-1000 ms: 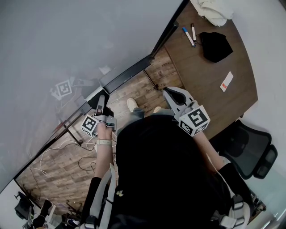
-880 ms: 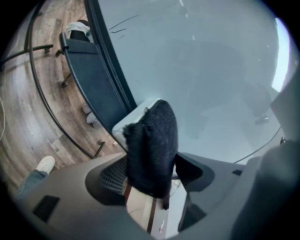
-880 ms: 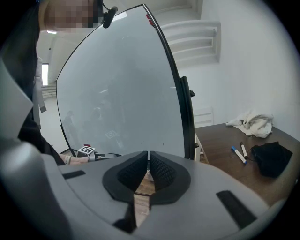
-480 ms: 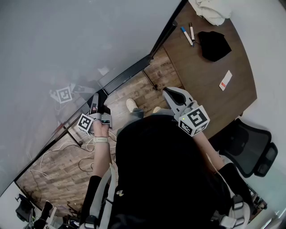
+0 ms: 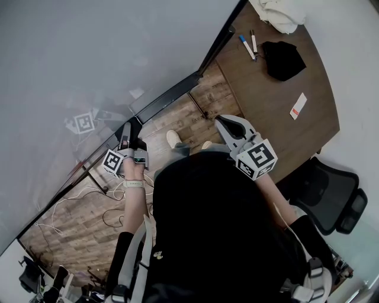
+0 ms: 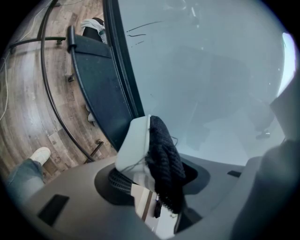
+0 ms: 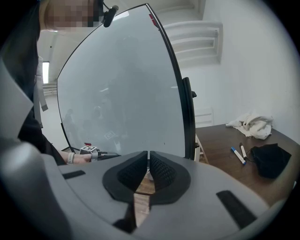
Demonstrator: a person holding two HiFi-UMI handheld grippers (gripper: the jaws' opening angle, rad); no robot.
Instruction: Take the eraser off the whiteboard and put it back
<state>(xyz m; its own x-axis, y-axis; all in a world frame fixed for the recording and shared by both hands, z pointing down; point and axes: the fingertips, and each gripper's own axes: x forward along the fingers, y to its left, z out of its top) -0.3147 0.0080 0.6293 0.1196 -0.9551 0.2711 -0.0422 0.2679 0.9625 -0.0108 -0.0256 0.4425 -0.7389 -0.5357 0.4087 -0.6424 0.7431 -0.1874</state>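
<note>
Two grippers are held out in front of the person's dark-clad body. The left gripper [image 5: 126,132] points at the lower part of the whiteboard [image 5: 89,53], and its jaws have just been closing. They now clamp the eraser [image 6: 138,149] between them. The eraser's white back faces the board's dark frame and its black knitted pad faces the glassy writing surface. It sits close in front of the board, though whether it touches cannot be told. The right gripper [image 5: 220,121] hangs apart from the board, over the wood floor [image 5: 189,115], with its jaws pressed together and nothing in them. A white shoe [image 5: 173,138] shows between the two grippers. Beyond the board's right edge stands a brown table [image 5: 266,100]. It carries two markers [image 5: 249,45] side by side, a black cloth [image 5: 284,59] just beside them, a white cloth [image 5: 275,15] at the far end and a small card [image 5: 298,106].
</note>
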